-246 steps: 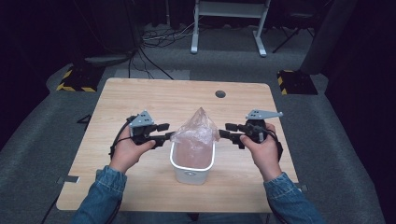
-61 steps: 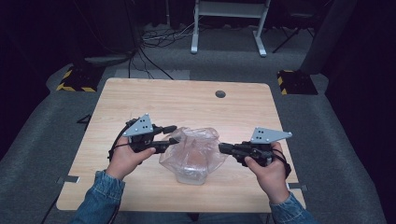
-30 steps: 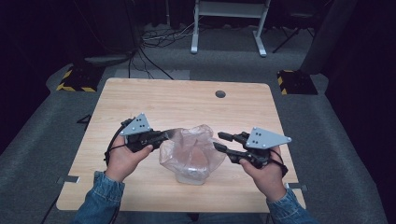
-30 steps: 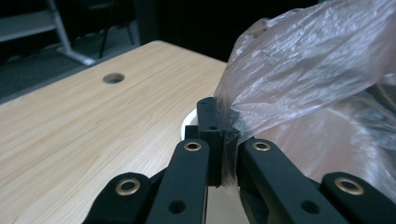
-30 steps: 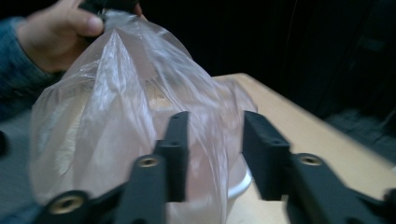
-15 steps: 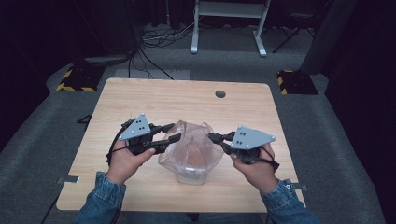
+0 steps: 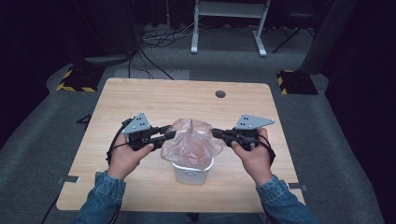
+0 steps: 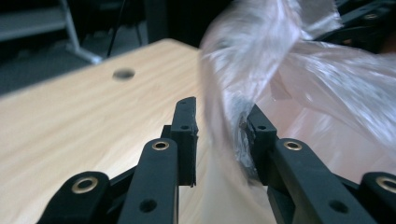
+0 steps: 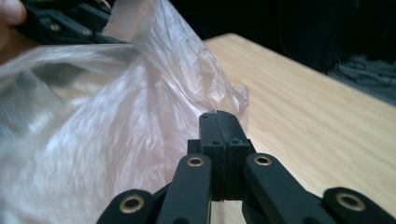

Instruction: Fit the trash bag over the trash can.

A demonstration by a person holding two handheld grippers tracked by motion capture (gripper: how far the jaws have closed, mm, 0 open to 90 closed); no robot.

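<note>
Pinching a fold of the plastic bag [image 9: 116, 140] between pressed-together jaws, the right gripper [image 9: 223, 122] is gripping the film just ahead of it; the left gripper [image 8: 219, 126] is standing with jaws apart, bag film draping between them, over the white bin [image 7: 192, 172] on the table [image 7: 154, 100].

bag [image 7: 192, 141] over bin [image 7: 192, 173] blocks centre, far tabletop [image 7: 187, 98] open (grommet hole only)

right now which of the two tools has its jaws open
The left tool: its jaws stand apart, with the plastic bag against one of them. The right tool has its jaws pressed together at the bag's edge.
</note>
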